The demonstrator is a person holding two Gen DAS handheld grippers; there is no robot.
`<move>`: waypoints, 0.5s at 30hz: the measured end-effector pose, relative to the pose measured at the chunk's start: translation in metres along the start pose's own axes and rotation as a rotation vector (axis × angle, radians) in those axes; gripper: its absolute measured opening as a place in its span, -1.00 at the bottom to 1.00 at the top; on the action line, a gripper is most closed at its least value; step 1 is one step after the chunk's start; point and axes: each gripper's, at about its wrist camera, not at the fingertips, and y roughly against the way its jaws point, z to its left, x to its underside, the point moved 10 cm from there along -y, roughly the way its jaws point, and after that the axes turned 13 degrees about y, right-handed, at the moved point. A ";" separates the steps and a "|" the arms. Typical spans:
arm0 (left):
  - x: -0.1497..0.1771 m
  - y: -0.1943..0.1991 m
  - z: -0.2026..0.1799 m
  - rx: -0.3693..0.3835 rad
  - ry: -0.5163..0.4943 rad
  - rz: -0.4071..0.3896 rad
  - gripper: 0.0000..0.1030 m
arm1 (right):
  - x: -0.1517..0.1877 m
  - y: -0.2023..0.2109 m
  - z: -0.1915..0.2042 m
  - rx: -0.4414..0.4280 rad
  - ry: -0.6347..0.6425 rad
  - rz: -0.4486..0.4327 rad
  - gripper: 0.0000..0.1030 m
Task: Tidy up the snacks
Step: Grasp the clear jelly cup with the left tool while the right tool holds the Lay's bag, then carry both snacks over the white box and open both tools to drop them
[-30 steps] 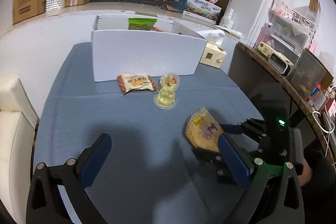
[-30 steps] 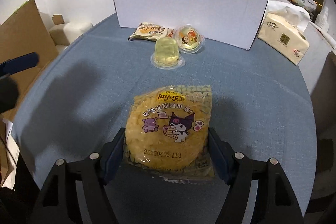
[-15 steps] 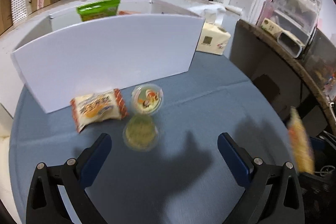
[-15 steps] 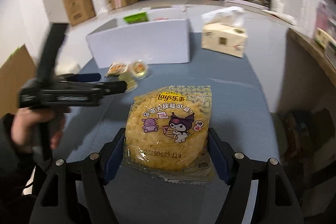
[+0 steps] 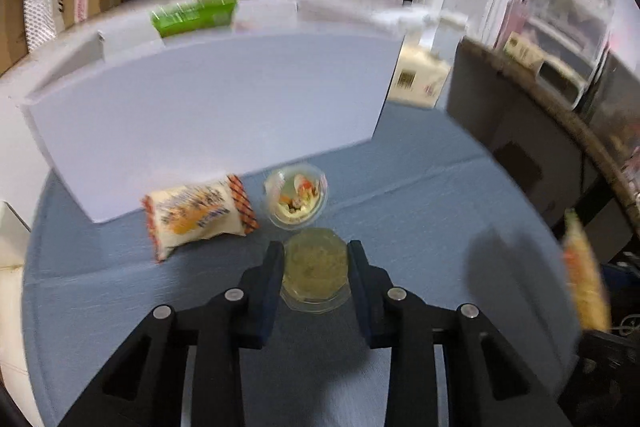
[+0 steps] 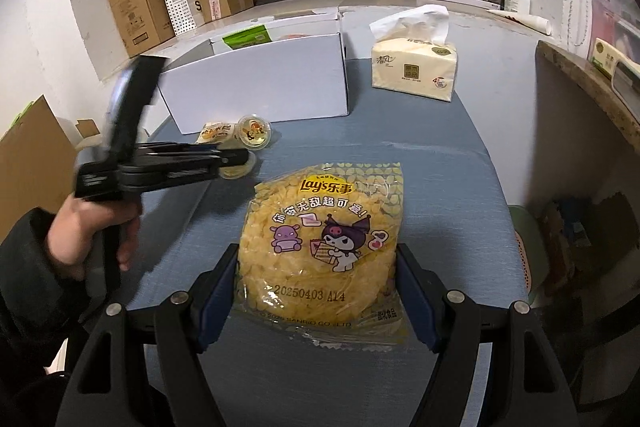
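Observation:
My left gripper (image 5: 315, 259) has closed around a clear yellow-green jelly cup (image 5: 314, 267) on the blue table; its fingers (image 5: 272, 267) touch the cup's sides. Just beyond lie a second jelly cup with a printed lid (image 5: 295, 197) and an orange-and-white snack packet (image 5: 198, 213), in front of the white box (image 5: 200, 107). My right gripper (image 6: 316, 259) is shut on a yellow Lay's chip bag (image 6: 324, 239) and holds it above the table. The left gripper (image 6: 224, 161) also shows in the right wrist view, and the chip bag (image 5: 586, 279) shows at the left wrist view's right edge.
A green packet (image 5: 194, 15) stands inside the white box (image 6: 260, 83). A tissue pack (image 6: 414, 65) sits right of the box. Cardboard boxes (image 6: 136, 11) line the windowsill. A dark counter (image 5: 540, 131) borders the table's right side.
My left gripper moved forward to the jelly cup and closed its fingers from wide open onto it. My right gripper lifted the chip bag and drew it back.

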 end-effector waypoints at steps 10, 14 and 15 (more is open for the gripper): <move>-0.044 0.112 0.007 0.101 0.030 -0.191 -0.31 | -0.047 -0.005 0.016 -0.059 0.014 -0.078 0.52; -0.078 0.131 0.014 0.080 0.023 -0.260 -0.31 | -0.090 -0.011 0.022 -0.080 0.037 -0.136 0.52; -0.087 0.132 0.015 0.079 0.023 -0.271 -0.31 | -0.104 -0.014 0.023 -0.084 0.047 -0.153 0.52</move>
